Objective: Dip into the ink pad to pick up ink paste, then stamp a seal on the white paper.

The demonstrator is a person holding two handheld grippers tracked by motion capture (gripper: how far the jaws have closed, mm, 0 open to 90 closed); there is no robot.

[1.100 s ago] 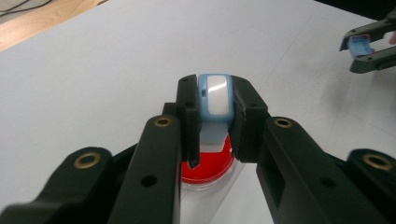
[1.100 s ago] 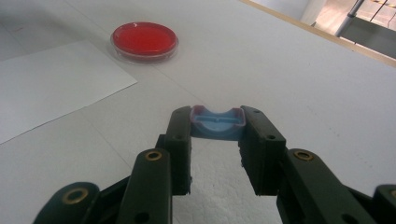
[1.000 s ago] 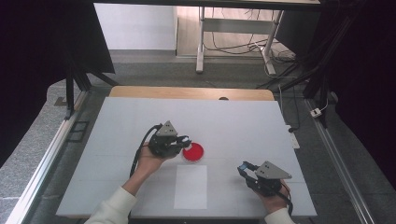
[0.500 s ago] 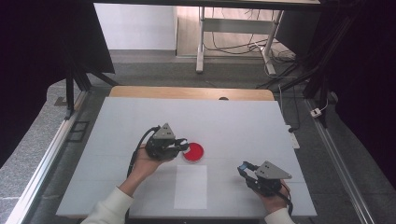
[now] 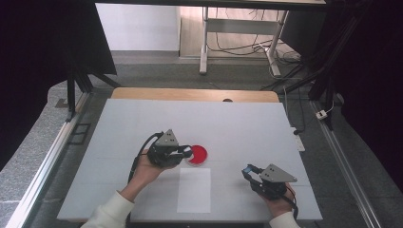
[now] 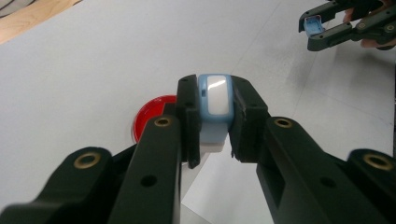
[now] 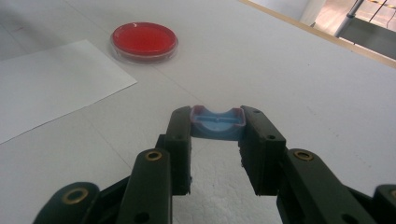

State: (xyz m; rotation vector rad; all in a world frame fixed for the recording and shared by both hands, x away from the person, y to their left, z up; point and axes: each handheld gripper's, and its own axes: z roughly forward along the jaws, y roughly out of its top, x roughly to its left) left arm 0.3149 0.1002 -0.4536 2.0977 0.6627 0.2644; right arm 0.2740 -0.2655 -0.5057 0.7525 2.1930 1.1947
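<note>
Left tool [image 6: 215, 135] pinches a blue-and-white piece [image 6: 215, 100] (near the red dish [image 6: 152, 116]); right tool [image 7: 215, 140] pinches a blue cap [image 7: 217, 122].

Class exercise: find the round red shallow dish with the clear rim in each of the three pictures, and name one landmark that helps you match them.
High view: the round red shallow dish lies mid-table, just right of the left gripper.
Left gripper view: left of centre, partly hidden behind the black jaws.
Right gripper view: upper left, in full sight.
Shared landmark: the white paper sheet beside the dish.
</note>
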